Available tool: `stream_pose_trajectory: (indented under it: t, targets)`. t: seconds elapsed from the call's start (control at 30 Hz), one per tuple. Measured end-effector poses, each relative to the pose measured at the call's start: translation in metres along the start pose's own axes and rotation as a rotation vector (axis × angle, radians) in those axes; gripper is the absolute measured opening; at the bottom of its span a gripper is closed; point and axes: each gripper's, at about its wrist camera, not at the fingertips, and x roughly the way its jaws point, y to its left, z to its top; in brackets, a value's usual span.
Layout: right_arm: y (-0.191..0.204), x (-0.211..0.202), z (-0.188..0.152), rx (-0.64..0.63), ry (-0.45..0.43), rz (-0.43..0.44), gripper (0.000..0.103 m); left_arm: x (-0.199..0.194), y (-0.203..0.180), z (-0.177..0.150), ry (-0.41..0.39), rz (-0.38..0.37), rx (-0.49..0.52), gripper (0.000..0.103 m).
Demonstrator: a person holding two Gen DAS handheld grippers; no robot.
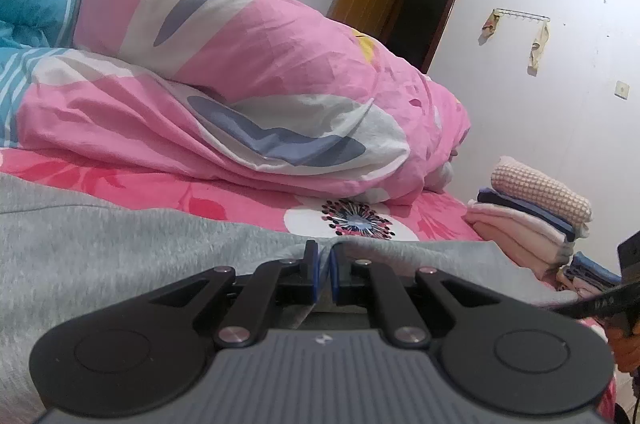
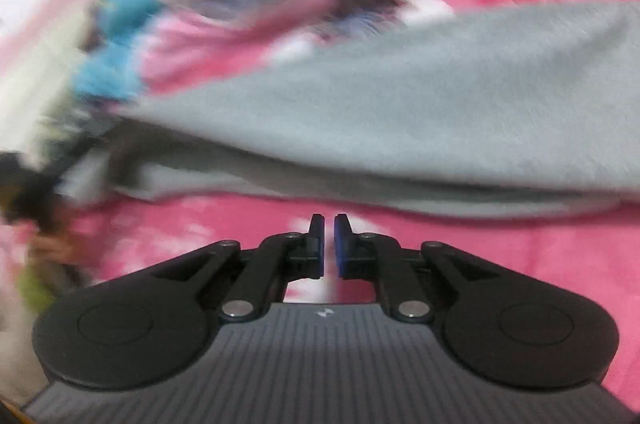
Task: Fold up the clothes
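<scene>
Lying across the bed [image 1: 224, 192], the grey garment [image 1: 120, 248] spreads directly in front of the left claw [image 1: 324, 264] and runs away to its left side. The fingers of this claw stand very narrow, and the grey edge rises just at their tips; it looks pinched between them, though I cannot tell this with certainty.

The right claw [image 2: 329, 244] is also nearly closed and holds nothing. The same grey garment [image 2: 400, 112] lies just ahead of it and a little above, with its long axis going from left to right across the claw's line. A doubled edge faces the right claw, and pink sheet shows between this edge and the fingertips, so they are near but apart. The right view is blurred, so finer detail is lost.

The left claw is therefore the nearer one to the cloth.

No container is visible. Far right of the left claw, a stack of folded clothes [image 1: 532, 208] rests on the bed, beside the pink quilt [image 1: 280, 64].
</scene>
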Motion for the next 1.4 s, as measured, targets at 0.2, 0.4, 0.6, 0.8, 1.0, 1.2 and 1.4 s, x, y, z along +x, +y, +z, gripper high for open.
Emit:
stream_pose_trajectory:
  t: [0.2,0.4,0.6,0.8,1.0,1.2,1.4]
  targets:
    - [-0.007,0.035,0.0,-0.246,-0.044,-0.378,0.001,-0.002,-0.001,-0.001,-0.009,0.007,0.003,0.007]
    - [-0.075,-0.016,-0.004,-0.095,-0.146,-0.643,0.003,-0.004,0.0,0.001,-0.018,0.002,-0.004,0.007]
    - [-0.111,-0.031,0.004,-0.053,-0.174,-0.638,0.003,-0.003,0.001,0.0,-0.016,0.01,-0.007,0.007]
    - [-0.141,-0.055,0.009,0.01,-0.082,-0.758,0.006,-0.003,0.002,0.001,-0.013,0.003,-0.004,0.007]
    - [-0.147,-0.076,-0.012,-0.083,0.005,-0.871,0.005,-0.006,0.0,0.0,0.014,-0.017,0.022,0.008]
    - [-0.166,-0.142,-0.024,0.194,-0.136,-0.888,0.017,-0.008,0.0,-0.004,0.08,-0.028,0.042,0.042]
    - [-0.18,-0.159,-0.03,0.505,-0.305,-0.603,0.024,-0.022,0.013,0.001,0.035,-0.026,-0.015,0.061]
